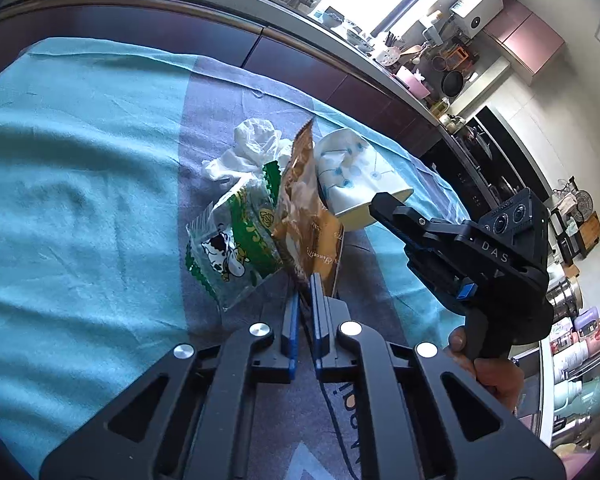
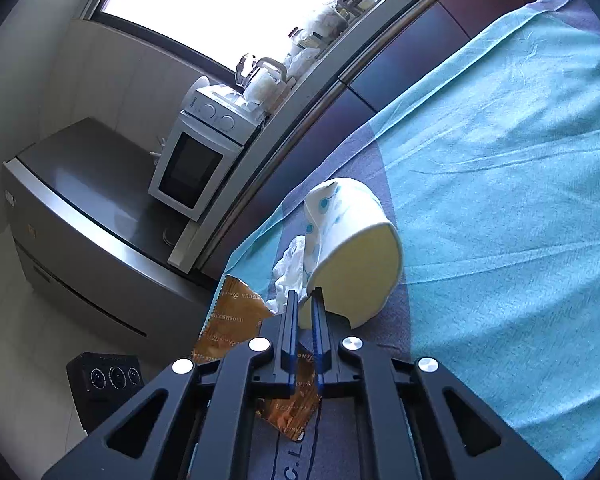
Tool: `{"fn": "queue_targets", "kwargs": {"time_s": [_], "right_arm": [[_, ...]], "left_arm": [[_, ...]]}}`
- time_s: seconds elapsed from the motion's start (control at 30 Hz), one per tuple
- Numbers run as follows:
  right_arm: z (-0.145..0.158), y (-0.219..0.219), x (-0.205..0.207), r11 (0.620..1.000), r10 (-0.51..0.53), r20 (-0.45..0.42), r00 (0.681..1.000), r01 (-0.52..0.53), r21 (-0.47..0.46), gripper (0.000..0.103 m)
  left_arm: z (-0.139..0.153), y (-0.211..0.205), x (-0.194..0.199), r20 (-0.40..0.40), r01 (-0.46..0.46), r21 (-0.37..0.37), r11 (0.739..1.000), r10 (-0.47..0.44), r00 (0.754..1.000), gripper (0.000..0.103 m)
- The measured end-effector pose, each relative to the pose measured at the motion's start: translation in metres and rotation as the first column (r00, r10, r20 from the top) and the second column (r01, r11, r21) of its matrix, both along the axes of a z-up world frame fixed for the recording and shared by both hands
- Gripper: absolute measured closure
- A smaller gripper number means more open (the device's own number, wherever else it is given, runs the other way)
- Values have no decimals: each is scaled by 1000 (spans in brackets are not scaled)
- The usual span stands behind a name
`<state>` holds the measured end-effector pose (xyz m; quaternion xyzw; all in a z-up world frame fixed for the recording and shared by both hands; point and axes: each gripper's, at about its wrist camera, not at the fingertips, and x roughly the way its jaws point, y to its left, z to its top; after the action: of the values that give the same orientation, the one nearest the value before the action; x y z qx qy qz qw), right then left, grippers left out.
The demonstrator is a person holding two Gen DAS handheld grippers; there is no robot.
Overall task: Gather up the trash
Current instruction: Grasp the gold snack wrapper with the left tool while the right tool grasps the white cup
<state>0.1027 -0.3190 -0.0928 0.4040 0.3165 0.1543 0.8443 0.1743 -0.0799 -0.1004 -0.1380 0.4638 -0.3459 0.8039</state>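
Observation:
On the teal cloth [image 1: 80, 200] lies a small heap of trash. It holds a crumpled white plastic bag [image 1: 252, 148], a green-and-white cow-print wrapper [image 1: 236, 240], a brown snack wrapper [image 1: 304, 200] and a tipped white paper cup [image 1: 356, 172]. My left gripper [image 1: 306, 288] is shut on the brown wrapper's near end. From the right, my right gripper [image 1: 380, 204] reaches in, held by a hand. In the right wrist view my right gripper [image 2: 305, 298] is shut on the rim of the paper cup [image 2: 352, 240], with the brown wrapper [image 2: 236, 320] and white bag [image 2: 292, 268] just to its left.
A long counter with dark cabinet fronts [image 1: 300, 64] runs behind the table and is crowded with kitchenware. A white toaster oven [image 2: 196, 160] and a steel appliance [image 2: 80, 216] stand beyond the table's edge. Shelves of flasks [image 1: 572, 344] are at the right.

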Motion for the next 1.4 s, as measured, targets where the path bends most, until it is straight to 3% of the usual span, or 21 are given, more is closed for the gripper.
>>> {"fn": "queue_targets", "kwargs": {"time_s": [0.23,0.43,0.5,0.6,0.67,1.1,1.4], "right_arm": [[6,2,-2,999,2,3,1000,-2,-46,100],[4,1,2,998,-26,-17,1000,25,-58,86],[5,2,3,997,-30,-11,1000,29,-65,86],[6,3,3,997,-30,-2,1000,30,-69,98],[7,2,1,997,-36,6,999,36,-73,100],[19,7,-14,998,-1,52,999,4,-62,100],[34,40,-27,988,143,105,984,-137,-66,100]], "left_arm": [[14,9,-19,64,-1,8,1000,0,998,98],[21,21,-28,104,-17,22,1000,15,995,98],[23,24,-29,107,-25,22,999,22,994,98],[24,32,-32,112,-36,25,999,33,993,98],[26,38,-35,117,-44,25,999,40,992,98],[41,68,-54,166,-82,29,996,76,983,98],[55,87,-74,213,-124,61,990,109,971,98]]}}
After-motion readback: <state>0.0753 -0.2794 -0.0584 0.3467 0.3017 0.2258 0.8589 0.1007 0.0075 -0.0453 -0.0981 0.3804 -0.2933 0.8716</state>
